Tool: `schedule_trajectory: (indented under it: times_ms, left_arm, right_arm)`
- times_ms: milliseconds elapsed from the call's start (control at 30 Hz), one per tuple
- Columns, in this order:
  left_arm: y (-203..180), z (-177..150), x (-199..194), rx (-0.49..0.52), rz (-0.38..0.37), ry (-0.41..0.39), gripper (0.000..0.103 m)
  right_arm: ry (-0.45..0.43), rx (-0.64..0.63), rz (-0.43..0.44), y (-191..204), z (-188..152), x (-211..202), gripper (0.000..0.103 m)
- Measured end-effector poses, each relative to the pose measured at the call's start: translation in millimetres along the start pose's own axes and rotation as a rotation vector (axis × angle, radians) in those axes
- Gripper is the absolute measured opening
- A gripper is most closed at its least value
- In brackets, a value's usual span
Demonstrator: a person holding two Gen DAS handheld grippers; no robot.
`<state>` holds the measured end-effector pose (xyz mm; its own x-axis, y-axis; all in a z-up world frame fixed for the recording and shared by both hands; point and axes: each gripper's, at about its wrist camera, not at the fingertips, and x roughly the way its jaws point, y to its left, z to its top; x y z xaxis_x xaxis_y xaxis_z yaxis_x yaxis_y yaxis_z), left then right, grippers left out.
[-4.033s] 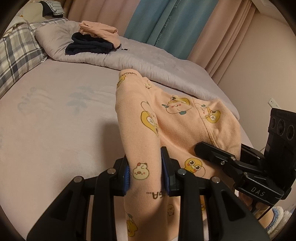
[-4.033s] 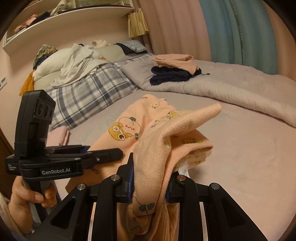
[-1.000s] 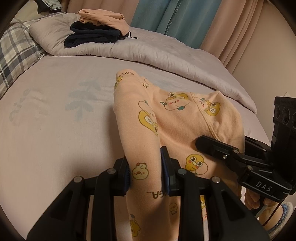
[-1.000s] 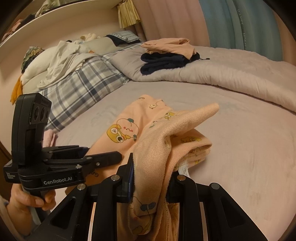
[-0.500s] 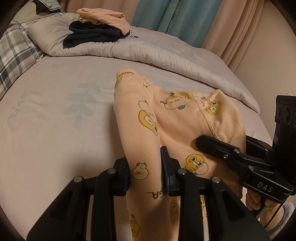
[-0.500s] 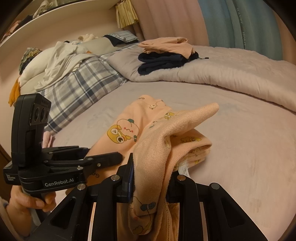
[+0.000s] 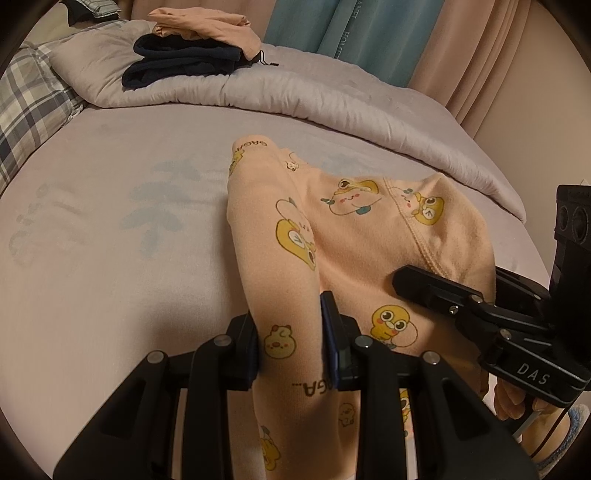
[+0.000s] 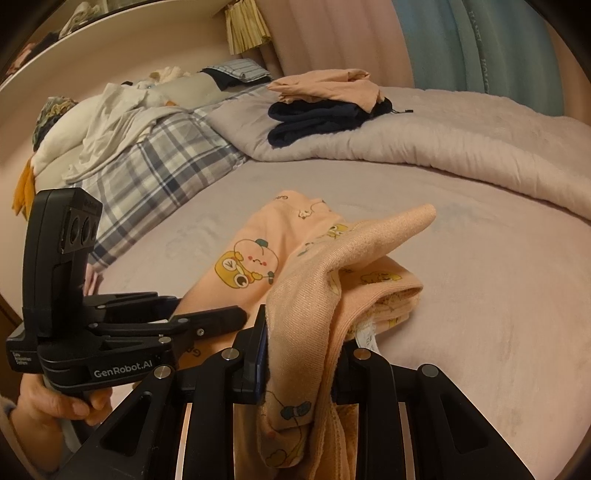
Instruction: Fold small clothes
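A small peach garment [image 7: 354, 236] printed with yellow cartoon animals lies partly on the lilac bed sheet [image 7: 110, 229], its near end lifted. My left gripper [image 7: 290, 332] is shut on one folded edge of it. My right gripper [image 8: 299, 343] is shut on another bunched edge of the peach garment [image 8: 332, 273]. The right gripper shows at the right of the left wrist view [image 7: 461, 299], and the left gripper at the left of the right wrist view [image 8: 184, 317]. Both hold the cloth side by side above the bed.
A folded stack, a peach piece on dark navy clothes [image 7: 192, 55], rests on the grey duvet [image 7: 332, 99] at the back. A plaid pillow [image 8: 155, 166] and loose white clothing [image 8: 110, 118] lie left. Curtains [image 7: 351, 26] hang behind.
Both grippers keep their hold on the garment. The views have shifted slightly forward over the bed; the cloth's shape is nearly unchanged.
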<state>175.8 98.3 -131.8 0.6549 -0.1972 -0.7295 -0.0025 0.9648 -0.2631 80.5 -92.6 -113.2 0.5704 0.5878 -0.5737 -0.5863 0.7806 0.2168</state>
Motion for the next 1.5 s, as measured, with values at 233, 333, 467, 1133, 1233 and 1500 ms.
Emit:
schedule_trajectory:
  times_ms: [233,333,467,1133,1233,1500]
  left_arm:
    - [2.7,-0.3,11.5,-0.006,0.007,0.024,0.029]
    - [1.3,-0.8,13.3,-0.007,0.009,0.028,0.029]
    - [0.3,-0.9,15.2,-0.007,0.012,0.032,0.029]
    - [1.4,-1.2,29.1,-0.006,0.024,0.072,0.029]
    - [1.2,-1.3,32.0,-0.005,0.028,0.080,0.029]
    - [1.7,-2.4,37.5,-0.003,0.037,0.098,0.029]
  right_arm:
    - [0.018,0.016,0.001,-2.6,-2.3,7.0,0.027]
    - [0.020,0.020,0.001,-2.6,-2.8,7.9,0.027]
    - [0.023,0.023,0.001,-2.7,-2.6,9.1,0.027]
    - [0.039,0.038,-0.006,-4.6,-6.3,15.0,0.027]
    - [0.045,0.041,-0.007,-5.4,-7.5,16.7,0.027]
    - [0.061,0.060,-0.004,-7.5,-9.5,19.1,0.027]
